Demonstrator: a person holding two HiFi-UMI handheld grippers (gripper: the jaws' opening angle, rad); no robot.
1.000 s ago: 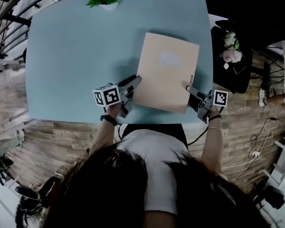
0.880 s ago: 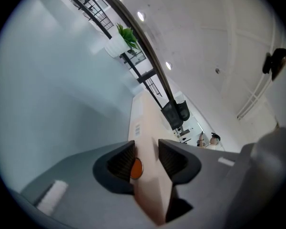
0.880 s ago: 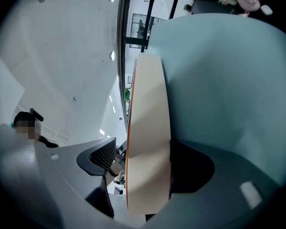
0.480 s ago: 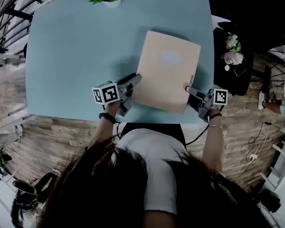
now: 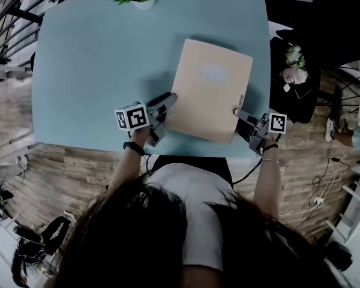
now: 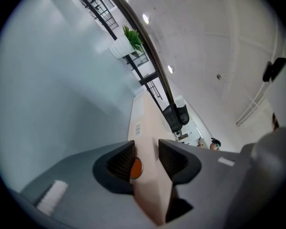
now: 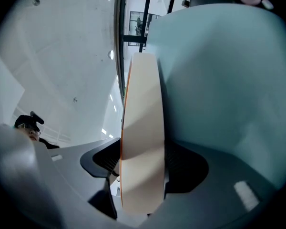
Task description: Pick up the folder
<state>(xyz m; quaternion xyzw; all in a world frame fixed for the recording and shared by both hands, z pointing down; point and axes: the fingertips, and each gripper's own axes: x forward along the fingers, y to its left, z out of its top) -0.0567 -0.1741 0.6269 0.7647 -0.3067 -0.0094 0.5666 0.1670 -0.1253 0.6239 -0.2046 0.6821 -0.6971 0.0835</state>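
Now folder (image 5: 209, 89) lying on desk (image 5: 96, 59) is pinched at near-left edge by left tongs (image 5: 167, 102); right tongs (image 5: 236, 111), just closing, seemingly clamped on folder's right edge.

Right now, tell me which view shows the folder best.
The head view: the folder shows whole, its full outline seen from above against the table. The left gripper view gives only a foreshortened strip of it running away from the camera; the right gripper view gives only its thick edge, end-on.

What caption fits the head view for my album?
The left gripper clamps the peach folder on a blue table; the right gripper has just been closing on its other side.
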